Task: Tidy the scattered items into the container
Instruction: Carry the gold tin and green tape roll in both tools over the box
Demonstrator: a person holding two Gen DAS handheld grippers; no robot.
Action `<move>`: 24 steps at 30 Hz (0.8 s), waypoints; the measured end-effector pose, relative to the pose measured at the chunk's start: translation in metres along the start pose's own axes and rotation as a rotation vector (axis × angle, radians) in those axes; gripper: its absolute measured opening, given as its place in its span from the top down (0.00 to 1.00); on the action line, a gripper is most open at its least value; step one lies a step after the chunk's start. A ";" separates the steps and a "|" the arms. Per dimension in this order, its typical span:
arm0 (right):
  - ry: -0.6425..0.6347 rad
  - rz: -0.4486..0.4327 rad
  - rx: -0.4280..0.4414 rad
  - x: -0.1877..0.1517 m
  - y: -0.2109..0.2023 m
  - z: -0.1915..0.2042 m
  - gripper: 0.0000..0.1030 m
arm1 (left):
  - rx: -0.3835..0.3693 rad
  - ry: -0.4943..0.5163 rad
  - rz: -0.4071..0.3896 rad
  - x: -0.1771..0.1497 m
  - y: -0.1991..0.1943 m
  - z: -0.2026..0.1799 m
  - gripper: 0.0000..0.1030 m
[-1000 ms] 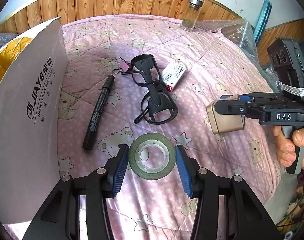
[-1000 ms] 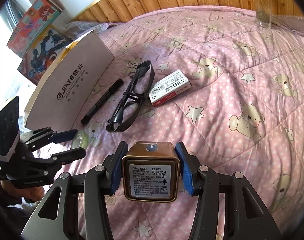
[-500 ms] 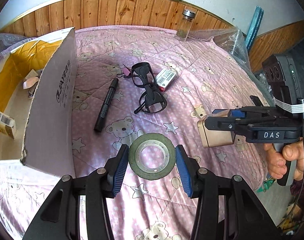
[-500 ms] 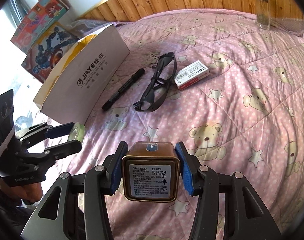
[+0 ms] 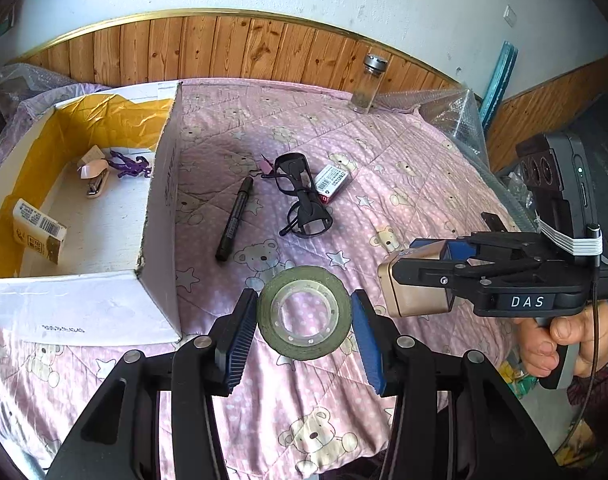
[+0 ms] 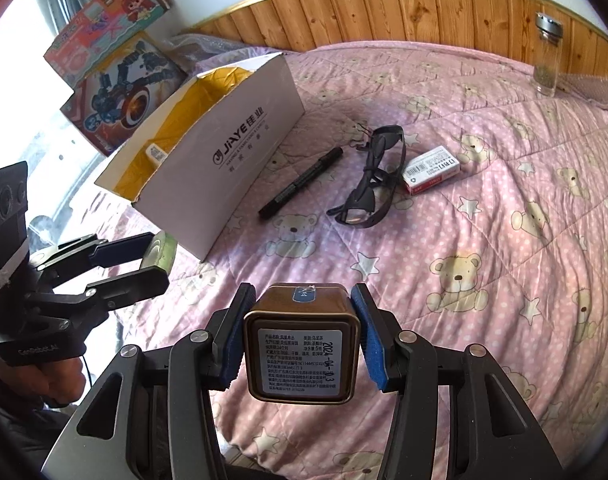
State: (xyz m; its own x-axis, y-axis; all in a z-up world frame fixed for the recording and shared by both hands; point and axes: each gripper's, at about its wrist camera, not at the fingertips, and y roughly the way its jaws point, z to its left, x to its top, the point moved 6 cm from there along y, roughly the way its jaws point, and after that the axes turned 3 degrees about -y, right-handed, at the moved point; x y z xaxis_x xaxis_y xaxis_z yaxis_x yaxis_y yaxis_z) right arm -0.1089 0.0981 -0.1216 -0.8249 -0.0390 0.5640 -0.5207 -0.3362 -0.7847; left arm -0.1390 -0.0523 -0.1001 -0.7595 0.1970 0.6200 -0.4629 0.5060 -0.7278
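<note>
My left gripper (image 5: pixel 304 314) is shut on a green tape roll (image 5: pixel 304 314), held in the air above the bed's front edge, just right of the white cardboard box (image 5: pixel 160 216). My right gripper (image 6: pixel 302 338) is shut on a gold square tin (image 6: pixel 302 354), also lifted; from the left wrist view that tin (image 5: pixel 415 288) hangs to the right of the tape. On the pink quilt lie a black marker (image 5: pixel 234 220), black glasses (image 5: pixel 304 200) and a red-and-white small box (image 5: pixel 333 178). The cardboard box holds a stapler (image 5: pixel 94 180), a purple figure (image 5: pixel 130 166) and a small carton (image 5: pixel 40 230).
A glass jar (image 5: pixel 369 84) stands at the far edge by the wooden wall panel. Bubble wrap (image 5: pixel 451 116) lies at the back right. Toy boxes (image 6: pixel 120 76) lean beyond the cardboard box. A hand (image 5: pixel 563 340) grips the right gripper's handle.
Both grippers have risen and pulled back from the bed with the tape and the tin. The box's inside now shows in the left wrist view.
</note>
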 end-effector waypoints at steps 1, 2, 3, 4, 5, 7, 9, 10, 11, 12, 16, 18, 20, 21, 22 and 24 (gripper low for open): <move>-0.006 -0.002 0.000 0.001 -0.002 0.005 0.50 | -0.002 -0.002 -0.007 0.000 -0.003 0.001 0.53; -0.014 -0.005 0.000 0.002 -0.003 0.009 0.50 | -0.005 -0.004 -0.014 -0.001 -0.007 0.001 0.53; -0.022 -0.008 -0.001 0.002 -0.004 0.014 0.50 | -0.006 -0.005 -0.020 -0.001 -0.010 0.002 0.53; -0.028 -0.010 -0.002 0.003 -0.005 0.018 0.50 | -0.006 -0.007 -0.026 -0.002 -0.013 0.003 0.53; -0.035 -0.011 -0.001 0.003 -0.006 0.022 0.50 | -0.009 -0.010 -0.030 -0.002 -0.016 0.004 0.53; -0.051 -0.016 -0.004 0.005 -0.008 0.031 0.50 | -0.010 -0.015 -0.042 -0.004 -0.023 0.006 0.53; -0.063 -0.020 -0.005 0.006 -0.009 0.038 0.50 | -0.014 -0.020 -0.051 -0.006 -0.029 0.008 0.53; -0.069 -0.022 -0.006 0.006 -0.011 0.043 0.50 | -0.013 -0.022 -0.055 -0.007 -0.032 0.009 0.53; -0.076 -0.023 -0.006 0.007 -0.011 0.047 0.50 | -0.012 -0.024 -0.059 -0.008 -0.034 0.010 0.53; -0.083 -0.026 -0.007 0.007 -0.012 0.050 0.50 | -0.014 -0.028 -0.064 -0.008 -0.037 0.011 0.53; -0.114 -0.031 -0.006 0.010 -0.016 0.065 0.50 | -0.017 -0.045 -0.086 -0.010 -0.048 0.016 0.53; -0.129 -0.034 -0.006 0.013 -0.017 0.072 0.50 | -0.014 -0.052 -0.098 -0.009 -0.053 0.019 0.53; -0.141 -0.038 -0.004 0.015 -0.019 0.079 0.50 | -0.014 -0.058 -0.109 -0.008 -0.059 0.022 0.53; -0.147 -0.041 -0.004 0.016 -0.019 0.083 0.50 | -0.012 -0.062 -0.115 -0.007 -0.062 0.023 0.53; -0.154 -0.043 -0.003 0.017 -0.020 0.086 0.50 | -0.011 -0.064 -0.121 -0.007 -0.065 0.025 0.53; -0.166 -0.046 -0.002 0.020 -0.020 0.092 0.50 | -0.010 -0.073 -0.128 -0.005 -0.069 0.029 0.53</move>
State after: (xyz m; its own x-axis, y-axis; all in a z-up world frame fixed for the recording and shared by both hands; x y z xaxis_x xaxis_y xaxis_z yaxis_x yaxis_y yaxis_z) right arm -0.0943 0.0171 -0.0709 -0.7524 -0.1786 0.6340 -0.5576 -0.3399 -0.7574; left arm -0.1163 -0.1123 -0.0609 -0.7258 0.0689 0.6845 -0.5539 0.5316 -0.6408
